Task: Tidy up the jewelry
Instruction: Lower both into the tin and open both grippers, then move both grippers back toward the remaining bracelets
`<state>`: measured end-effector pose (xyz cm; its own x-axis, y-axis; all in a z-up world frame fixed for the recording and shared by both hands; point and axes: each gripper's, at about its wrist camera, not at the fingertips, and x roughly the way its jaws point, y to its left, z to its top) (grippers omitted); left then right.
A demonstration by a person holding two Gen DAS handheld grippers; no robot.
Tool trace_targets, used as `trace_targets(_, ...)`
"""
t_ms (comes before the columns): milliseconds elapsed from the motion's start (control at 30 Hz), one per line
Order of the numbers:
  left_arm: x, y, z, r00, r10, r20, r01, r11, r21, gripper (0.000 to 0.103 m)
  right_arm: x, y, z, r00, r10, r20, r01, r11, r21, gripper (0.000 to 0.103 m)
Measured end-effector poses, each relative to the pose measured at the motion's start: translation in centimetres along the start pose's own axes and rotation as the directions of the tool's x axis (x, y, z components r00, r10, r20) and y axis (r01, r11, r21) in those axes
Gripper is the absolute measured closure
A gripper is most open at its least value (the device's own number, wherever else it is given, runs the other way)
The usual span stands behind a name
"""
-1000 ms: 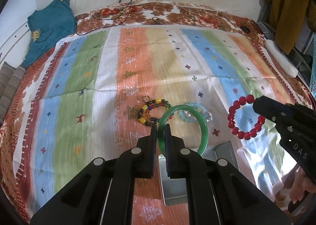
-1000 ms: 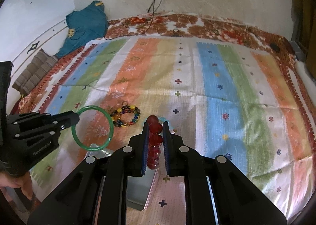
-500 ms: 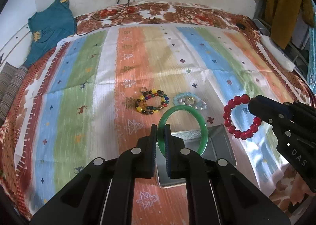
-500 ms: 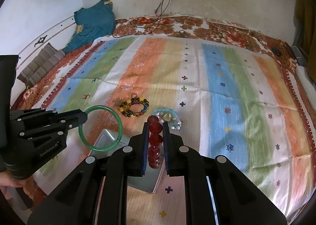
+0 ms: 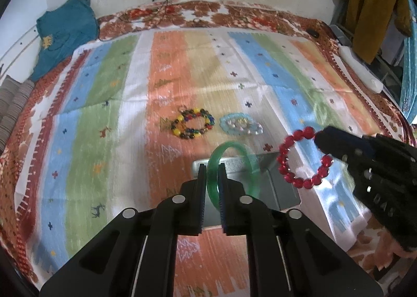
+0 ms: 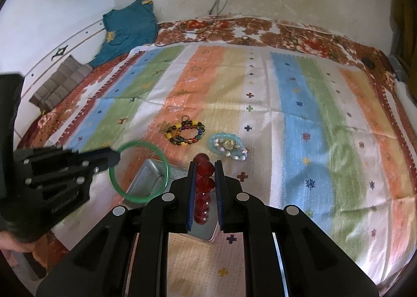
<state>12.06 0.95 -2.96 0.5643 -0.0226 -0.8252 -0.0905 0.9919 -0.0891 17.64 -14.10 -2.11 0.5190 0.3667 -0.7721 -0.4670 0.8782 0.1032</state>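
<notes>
While the left gripper, jaws just easing apart, brackets a green bangle over the metal tray, the right gripper clamps a red bead bracelet.

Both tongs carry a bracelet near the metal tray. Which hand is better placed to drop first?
Probably the left. Its tongs hold the green bangle directly over the metal tray, jaws just starting to open. The right tongs clamp the red bead bracelet nearer the tray's edge.
</notes>
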Motion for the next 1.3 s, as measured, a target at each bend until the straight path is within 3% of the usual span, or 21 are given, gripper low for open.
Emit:
trace_targets(33,0.0,0.1,-0.1,1.000,0.019,0.001,-0.019,1.000,-0.003,0.085,-0.1,-0.1,0.0,1.000,-0.009,0.002,0.009,1.000,-0.001,0.084)
trace_targets(67,-0.1,0.1,-0.2,0.999,0.035,0.004,-0.035,0.999,0.002,0.079,-0.2,-0.3,0.0,1.000,-0.011,0.004,0.011,1.000,0.002,0.071)
trace_targets(133,0.0,0.4,-0.2,0.999,0.051,0.001,-0.051,0.999,-0.001,0.077,-0.1,-0.9,0.1,1.000,-0.015,0.000,0.015,1.000,0.019,0.062)
trace_targets(400,0.2,1.1,0.0,0.999,0.044,-0.007,-0.044,0.999,-0.020,0.064,0.6,-1.9,0.0,0.999,-0.026,-0.033,0.027,0.999,0.041,0.062)
trace_targets(700,0.4,1.6,0.2,0.999,0.036,-0.012,-0.036,0.999,-0.036,0.052,1.2,-2.0,-0.1,0.998,-0.015,-0.064,0.018,0.999,0.040,0.055)
trace_targets(1300,1.9,1.8,1.6,0.999,0.025,-0.023,-0.026,0.999,-0.024,0.041,3.7,-3.6,0.9,0.993,-0.030,-0.115,0.039,0.996,0.076,0.041)
